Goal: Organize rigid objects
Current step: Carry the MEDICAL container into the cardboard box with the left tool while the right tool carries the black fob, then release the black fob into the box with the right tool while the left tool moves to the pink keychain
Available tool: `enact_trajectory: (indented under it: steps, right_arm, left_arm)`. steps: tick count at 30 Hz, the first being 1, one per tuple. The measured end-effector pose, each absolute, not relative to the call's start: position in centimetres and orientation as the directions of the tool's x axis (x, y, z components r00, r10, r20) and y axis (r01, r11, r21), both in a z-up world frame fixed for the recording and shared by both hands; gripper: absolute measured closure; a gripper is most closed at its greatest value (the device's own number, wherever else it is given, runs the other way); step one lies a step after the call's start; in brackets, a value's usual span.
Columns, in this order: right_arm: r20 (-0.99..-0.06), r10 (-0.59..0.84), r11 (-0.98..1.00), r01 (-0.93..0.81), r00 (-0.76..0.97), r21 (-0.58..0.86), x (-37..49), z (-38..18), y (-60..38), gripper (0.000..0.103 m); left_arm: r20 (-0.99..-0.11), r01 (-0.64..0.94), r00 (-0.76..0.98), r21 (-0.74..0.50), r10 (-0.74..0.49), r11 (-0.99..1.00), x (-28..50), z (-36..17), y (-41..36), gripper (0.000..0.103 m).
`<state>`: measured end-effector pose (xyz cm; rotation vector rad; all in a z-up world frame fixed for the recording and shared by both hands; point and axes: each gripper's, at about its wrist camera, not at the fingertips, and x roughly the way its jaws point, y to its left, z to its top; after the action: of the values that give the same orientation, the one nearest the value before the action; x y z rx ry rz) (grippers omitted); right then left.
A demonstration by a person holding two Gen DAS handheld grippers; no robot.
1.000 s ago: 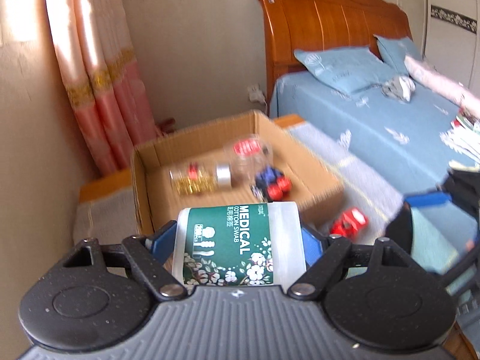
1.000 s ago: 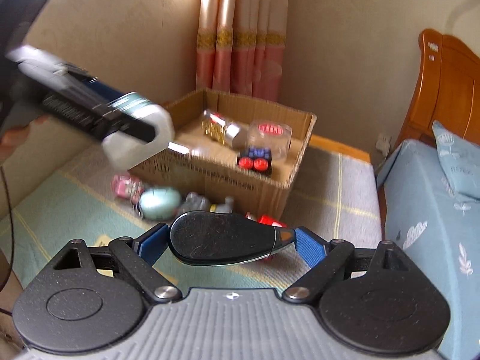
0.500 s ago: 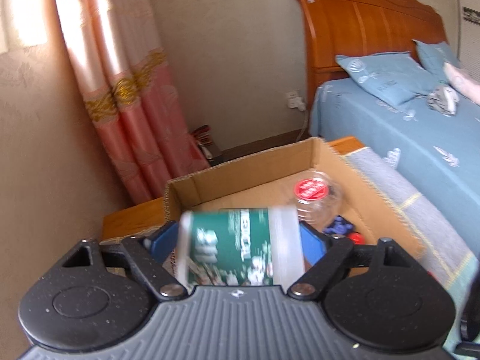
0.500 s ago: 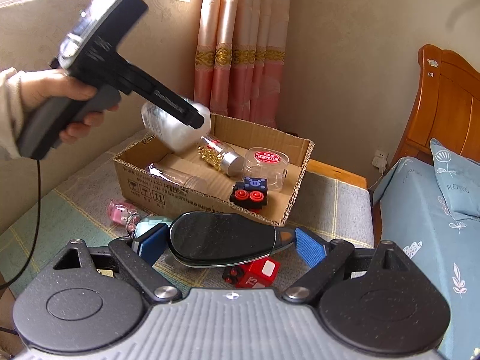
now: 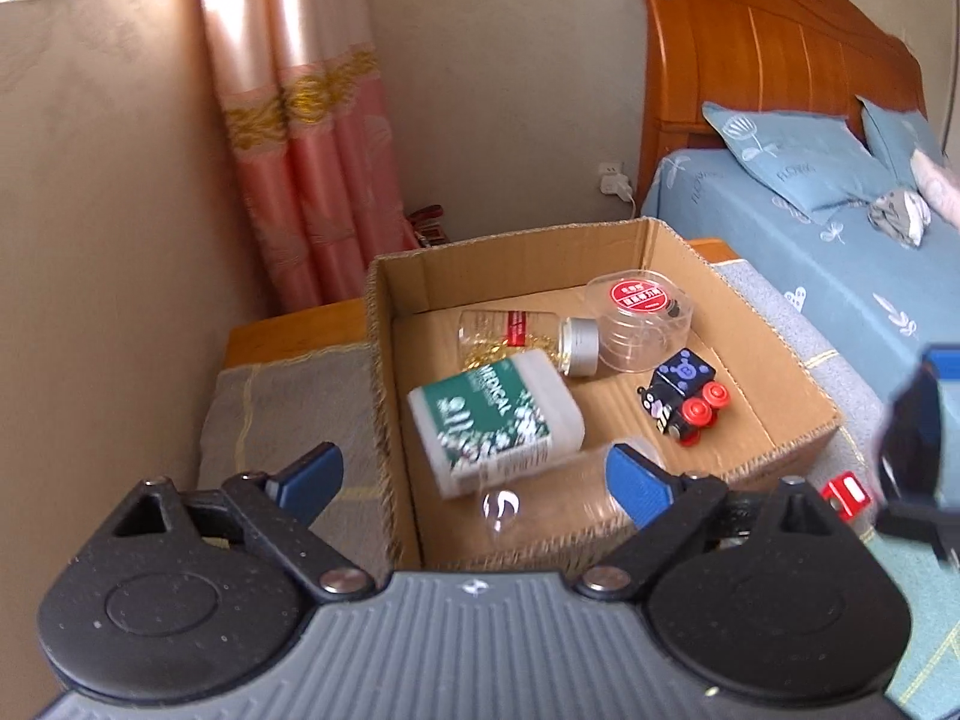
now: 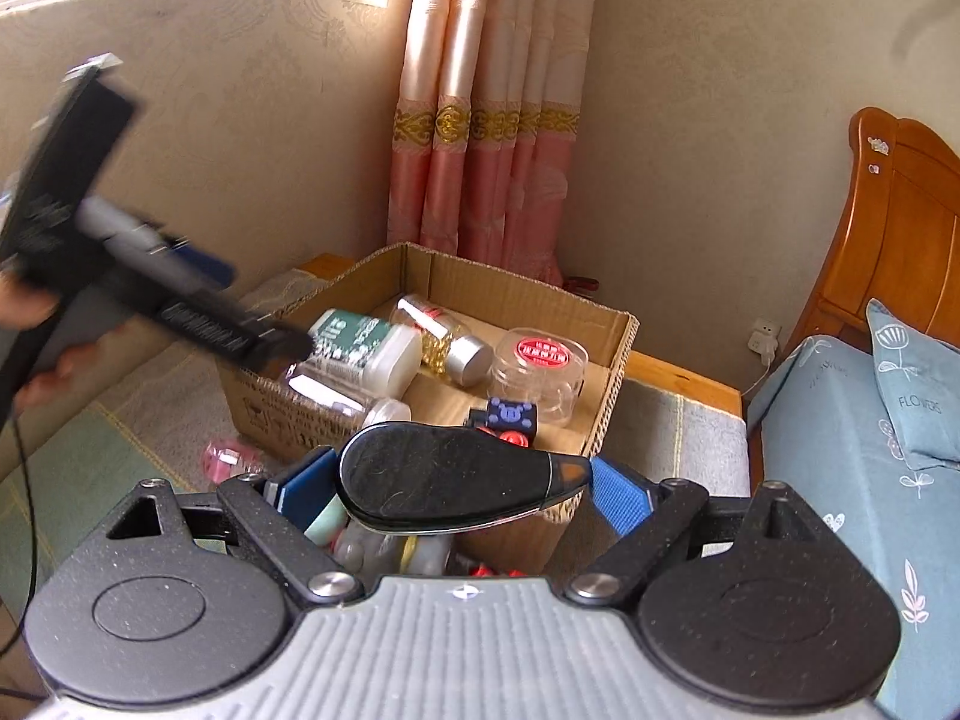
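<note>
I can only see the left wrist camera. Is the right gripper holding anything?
Observer: Yes, the right gripper is shut on a black teardrop-shaped object with an orange tip.
Operator: Is anything outside the box besides the red toy?
Observer: A pink transparent item lies on the blanket beside the cardboard box.
Operator: Anything else?
Observer: A mint-green item shows just under the black object, in front of the box.
</note>
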<state>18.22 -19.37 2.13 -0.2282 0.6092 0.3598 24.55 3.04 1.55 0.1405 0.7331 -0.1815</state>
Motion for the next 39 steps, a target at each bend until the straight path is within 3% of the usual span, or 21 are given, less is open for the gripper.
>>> enact_trajectory:
  steps: [18,20,39]
  right_arm:
    - [-0.623,0.208,0.94,-0.33,0.754,-0.085,25.7,1.4,-17.2,0.008]
    - [-0.617,0.204,0.942,-0.324,0.76,-0.087,25.6,1.4,-17.2,0.0]
    - [-0.655,0.109,0.985,-0.171,0.748,-0.032,20.3,-0.6,-21.1,0.0]
  left_arm:
    - [-0.664,0.122,0.744,0.021,-0.078,0.992,21.7,0.7,5.7,0.005]
    - [-0.668,0.122,0.74,0.02,-0.077,0.992,21.6,0.5,5.8,0.005]
    - [-0.695,0.123,0.716,0.031,-0.067,0.992,19.8,-0.4,5.0,0.004]
